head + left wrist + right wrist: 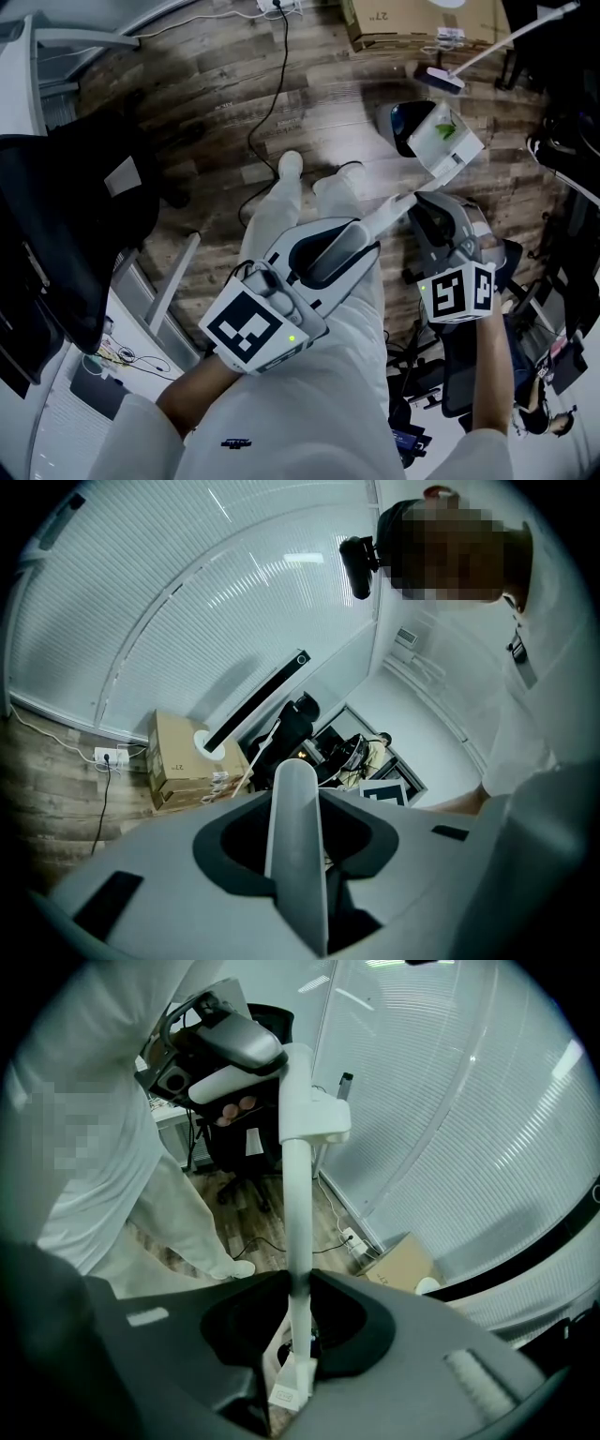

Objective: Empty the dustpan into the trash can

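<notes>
**Held item.** Dustpan, white, on a long white handle. In the head view it hangs tilted over the right part of the trash can mouth. Contact with the rim cannot be told. A green leaf lies in the pan.

**Left gripper**. Jaws partly closed and clamped on the upper end of the handle. The left gripper view shows the shaft pinched between them.

**Right gripper**. It points steeply down, with its jaws narrowed and pressed on the shaft nearer the pan. A white clip sits on the handle between the two grips.

**Trash can.** Dark body with a pale rim, standing on the wood floor ahead of the person's shoes.

**Surroundings.**
- A brush with a long pale stick lies just beyond the can.
- A cardboard box stands behind the brush, against a glass wall with blinds.
- A black cable runs across the floor to the left of the shoes.
- A black chair stands by a desk behind the person.

**Obstructions.** The person's white-clad legs lie directly under the handle. The brush head sits close to the can's far side.
</notes>
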Tool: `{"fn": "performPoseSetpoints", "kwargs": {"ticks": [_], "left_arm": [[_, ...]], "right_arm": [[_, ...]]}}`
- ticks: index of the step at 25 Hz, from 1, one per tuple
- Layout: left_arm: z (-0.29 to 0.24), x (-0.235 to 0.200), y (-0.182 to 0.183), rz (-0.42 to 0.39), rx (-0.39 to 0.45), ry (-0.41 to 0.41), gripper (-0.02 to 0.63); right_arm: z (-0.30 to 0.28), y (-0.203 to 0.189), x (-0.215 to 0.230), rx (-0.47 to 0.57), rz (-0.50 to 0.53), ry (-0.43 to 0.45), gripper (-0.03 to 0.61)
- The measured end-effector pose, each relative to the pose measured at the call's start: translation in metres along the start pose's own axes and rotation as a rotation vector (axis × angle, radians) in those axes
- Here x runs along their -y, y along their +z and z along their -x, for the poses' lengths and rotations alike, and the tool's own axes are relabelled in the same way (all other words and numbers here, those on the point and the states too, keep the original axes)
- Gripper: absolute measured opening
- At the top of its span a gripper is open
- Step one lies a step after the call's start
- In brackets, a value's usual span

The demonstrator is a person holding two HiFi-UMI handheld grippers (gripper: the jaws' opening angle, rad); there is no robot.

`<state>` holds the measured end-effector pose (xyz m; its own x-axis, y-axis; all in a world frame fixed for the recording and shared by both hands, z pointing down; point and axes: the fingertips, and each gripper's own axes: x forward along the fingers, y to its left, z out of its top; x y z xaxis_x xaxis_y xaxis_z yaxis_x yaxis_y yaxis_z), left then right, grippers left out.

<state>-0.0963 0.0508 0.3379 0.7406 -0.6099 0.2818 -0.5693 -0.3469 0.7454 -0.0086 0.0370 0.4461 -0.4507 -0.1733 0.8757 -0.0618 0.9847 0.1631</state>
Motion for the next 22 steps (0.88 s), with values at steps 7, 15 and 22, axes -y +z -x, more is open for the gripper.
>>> {"fn": "performPoseSetpoints", "kwargs": {"ticks": [7, 15, 22], "left_arm": [[0.007, -0.034, -0.003, 0.098, 0.063, 0.05, 0.123], [0.003, -0.029, -0.014, 0.127, 0.015, 0.056, 0.123], [0.008, -0.036, -0.019, 0.142, 0.005, 0.065, 0.123]], "right_arm": [[0.025, 0.003, 0.034, -0.008, -0.09, -0.189, 0.008], [0.02, -0.024, 0.018, -0.013, -0.132, -0.155, 0.011], [0.01, -0.025, 0.01, -0.014, -0.091, -0.097, 0.152]]}}
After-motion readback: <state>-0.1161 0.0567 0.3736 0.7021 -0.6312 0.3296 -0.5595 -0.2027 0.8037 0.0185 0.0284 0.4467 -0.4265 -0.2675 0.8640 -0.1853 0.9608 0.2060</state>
